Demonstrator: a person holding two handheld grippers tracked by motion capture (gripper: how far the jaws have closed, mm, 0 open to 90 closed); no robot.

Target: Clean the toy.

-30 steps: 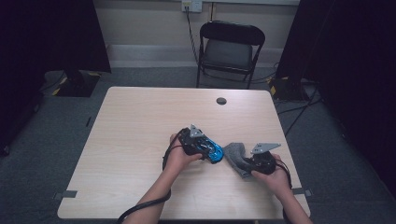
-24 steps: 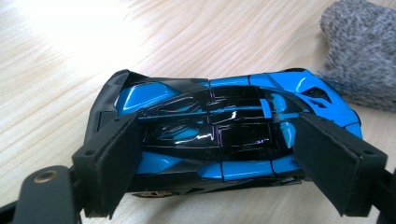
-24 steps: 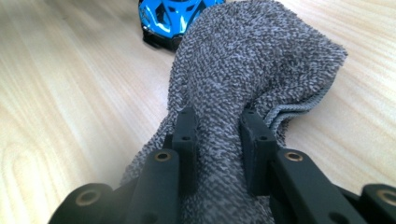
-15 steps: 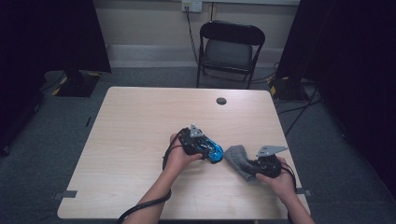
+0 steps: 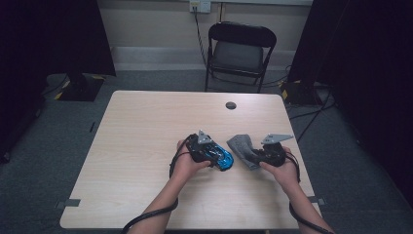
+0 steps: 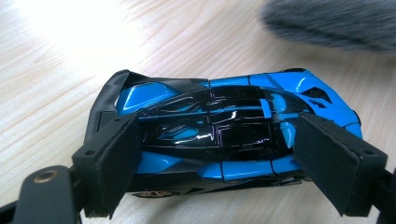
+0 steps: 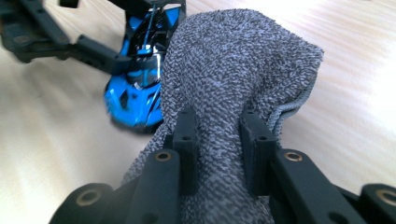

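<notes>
Pale wooden table (image 5: 146,146), folding chair (image 5: 238,51) behind.

Dim, dark-edged high view; blown-out glare on the table (image 6: 60,37) in both gripper views, soft blur at edges.

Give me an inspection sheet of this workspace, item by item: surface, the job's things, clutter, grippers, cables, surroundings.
Surface: light wood table, bare apart from the items below.
Job's things: blue toy car on the table; grey cloth bunched beside it.
Clutter: one small dark round thing near the far edge.
Grippers: left gripper clamped across the car; right gripper shut on the cloth.
Cables: one black cable trails along each forearm.
Surroundings: folding chair behind the table, wall outlet, grey carpet.
</notes>
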